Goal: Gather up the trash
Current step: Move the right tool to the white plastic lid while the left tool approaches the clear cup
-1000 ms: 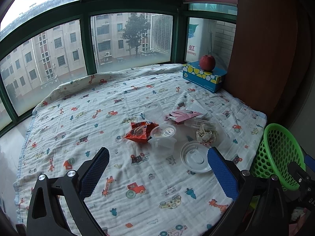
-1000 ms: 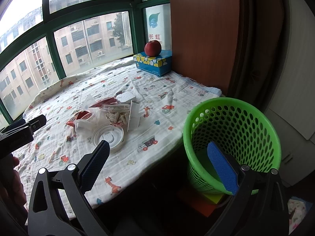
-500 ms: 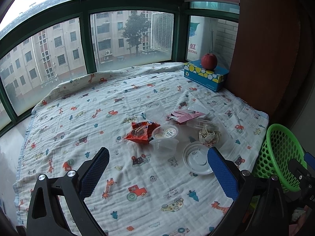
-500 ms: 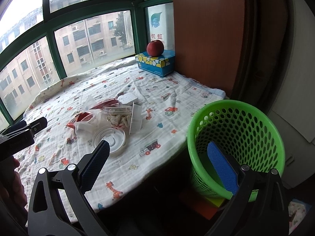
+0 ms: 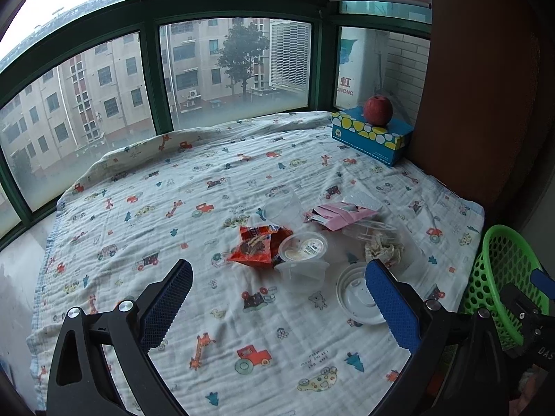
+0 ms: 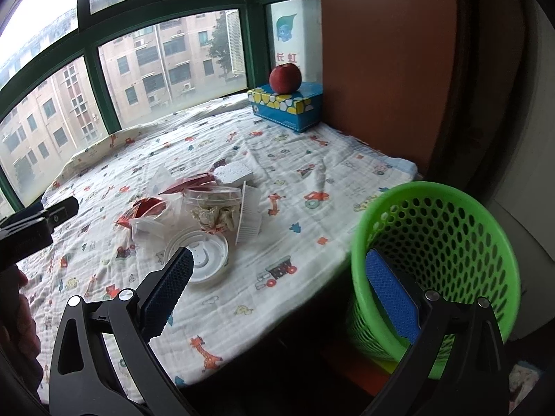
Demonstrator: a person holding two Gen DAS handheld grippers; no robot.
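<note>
One apple (image 5: 377,110), one tissue box (image 5: 371,135), one green basket (image 6: 435,263), one round white lid (image 6: 204,258), one red snack wrapper (image 5: 258,248), one pink wrapper (image 5: 338,213), two clear plastic cups (image 5: 303,260) (image 6: 215,208).

Red apple (image 5: 378,110) atop blue tissue box (image 5: 371,137); cartoon-print cloth (image 5: 194,187) under window (image 5: 222,66).
</note>
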